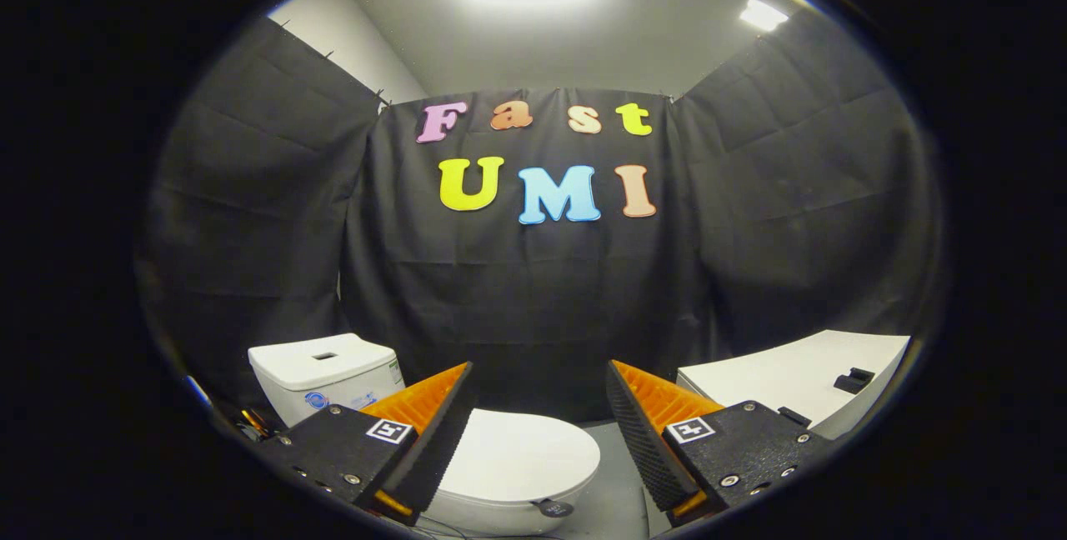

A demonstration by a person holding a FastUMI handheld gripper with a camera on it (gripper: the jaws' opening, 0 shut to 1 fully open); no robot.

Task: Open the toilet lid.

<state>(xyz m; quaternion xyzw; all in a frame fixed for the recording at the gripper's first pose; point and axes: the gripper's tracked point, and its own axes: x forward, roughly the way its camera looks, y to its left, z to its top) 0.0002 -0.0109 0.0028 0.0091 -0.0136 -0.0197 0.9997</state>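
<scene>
A white toilet stands low on the floor ahead, its lid (521,457) lying flat and closed over the bowl. The white tank (325,369) rises behind it, beyond my left finger (433,432). My gripper (538,427) hovers above and short of the toilet, fingers wide apart with nothing between them. The left finger overlaps the lid's near left part in view; the right finger (646,432) sits to the right of the bowl. A small dark round tag (554,508) sits at the lid's front rim.
A white tabletop (792,382) stands to the right, beyond the right finger, with a small black object (854,379) on it. Black cloth walls close the booth behind and on both sides. Grey floor (617,490) shows between toilet and table.
</scene>
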